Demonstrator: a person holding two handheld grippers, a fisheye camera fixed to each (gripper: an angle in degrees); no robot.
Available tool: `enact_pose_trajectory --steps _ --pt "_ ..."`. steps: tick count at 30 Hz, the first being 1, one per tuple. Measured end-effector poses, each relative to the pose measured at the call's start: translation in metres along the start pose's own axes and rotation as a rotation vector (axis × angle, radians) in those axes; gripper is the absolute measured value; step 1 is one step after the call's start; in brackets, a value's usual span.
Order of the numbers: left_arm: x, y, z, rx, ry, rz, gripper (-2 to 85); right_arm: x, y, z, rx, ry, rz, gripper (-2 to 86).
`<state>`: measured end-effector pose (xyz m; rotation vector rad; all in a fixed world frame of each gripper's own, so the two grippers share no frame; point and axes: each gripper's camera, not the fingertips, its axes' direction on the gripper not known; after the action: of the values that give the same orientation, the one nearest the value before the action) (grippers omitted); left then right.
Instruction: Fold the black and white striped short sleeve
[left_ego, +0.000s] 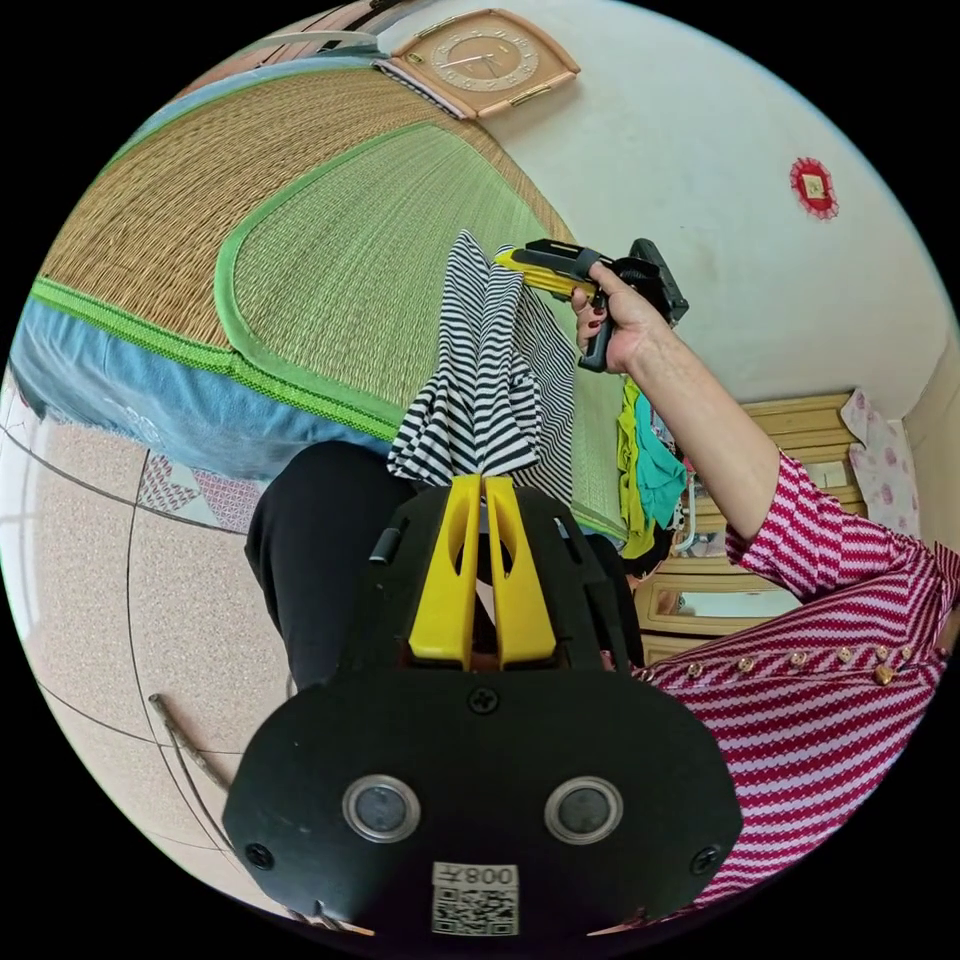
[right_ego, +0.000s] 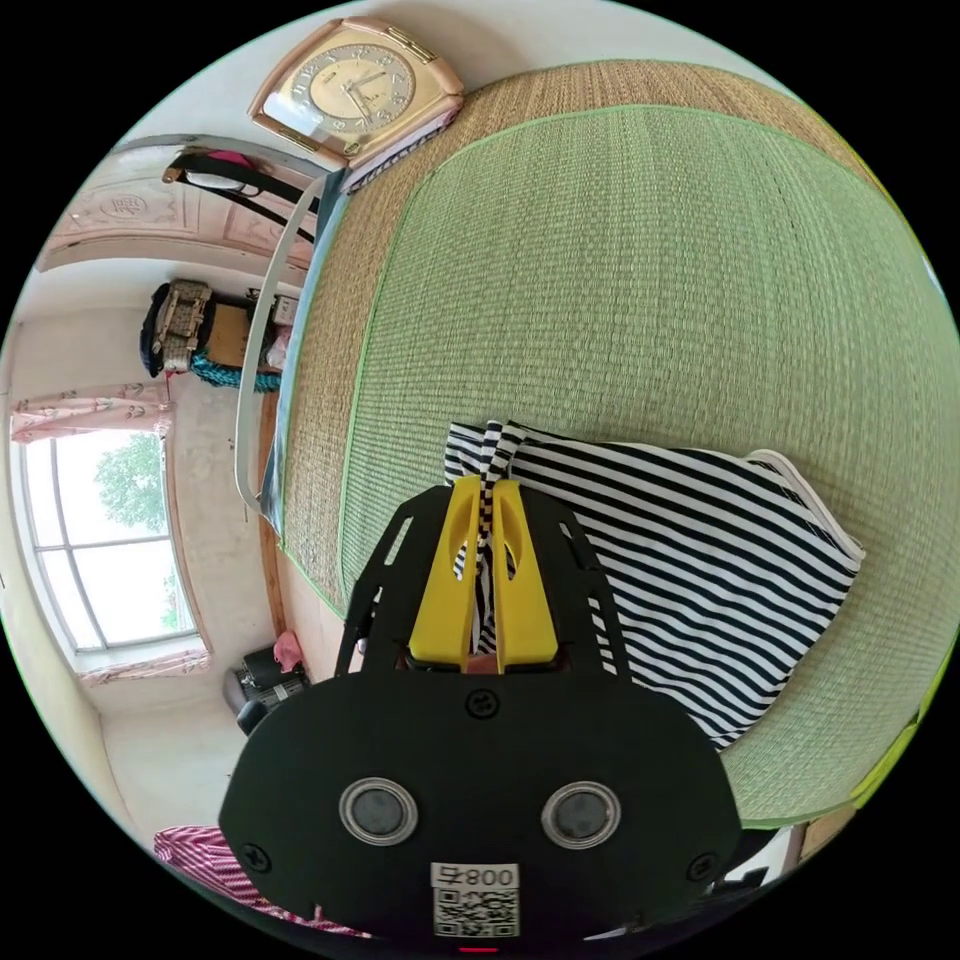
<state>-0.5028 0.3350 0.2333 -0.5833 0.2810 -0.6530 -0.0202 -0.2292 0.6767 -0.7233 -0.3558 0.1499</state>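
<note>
The black and white striped short sleeve (left_ego: 490, 380) hangs stretched between both grippers above the green woven mat (left_ego: 340, 260). My left gripper (left_ego: 482, 482) is shut on its lower edge, with the yellow jaws pressed together on the fabric. In the left gripper view the right gripper (left_ego: 515, 262), held by a hand, pinches the garment's far end. In the right gripper view my right gripper (right_ego: 482, 490) is shut on a bunched fold of the striped shirt (right_ego: 700, 580), which trails off over the green mat (right_ego: 620, 280).
A straw mat (left_ego: 200, 180) and blue bedding (left_ego: 150, 390) cover the bed beneath the green mat. Colourful clothes (left_ego: 650, 470) lie at the bed's end near a wooden cabinet (left_ego: 800, 430). A clock (right_ego: 350, 85) lies at the bed's head. The person's striped sleeve (left_ego: 830, 600) and dark trousers (left_ego: 320, 540) are close.
</note>
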Motion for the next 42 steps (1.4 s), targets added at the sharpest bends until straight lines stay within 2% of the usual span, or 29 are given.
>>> enact_pose_trajectory --steps 17,25,29,36,42 --pt "-0.029 0.001 -0.028 0.013 -0.026 0.0 1.2 -0.032 0.0 -0.003 0.001 -0.016 -0.123 3.0" --pt "-0.029 -0.009 -0.016 -0.013 -0.047 0.032 2.9 -0.009 -0.012 0.033 -0.122 0.0 -0.061 2.0" --pt "-0.03 -0.005 -0.016 -0.008 -0.059 0.036 3.6 -0.006 -0.005 0.016 -0.088 -0.027 -0.105 1.5" --pt "-0.035 -0.004 -0.016 0.014 -0.077 0.027 5.6 0.033 0.071 -0.051 0.016 -0.142 -0.219 1.2" --pt "-0.04 -0.015 -0.005 0.02 -0.023 0.009 6.7 0.102 0.17 -0.071 0.013 -0.173 -0.133 1.5"
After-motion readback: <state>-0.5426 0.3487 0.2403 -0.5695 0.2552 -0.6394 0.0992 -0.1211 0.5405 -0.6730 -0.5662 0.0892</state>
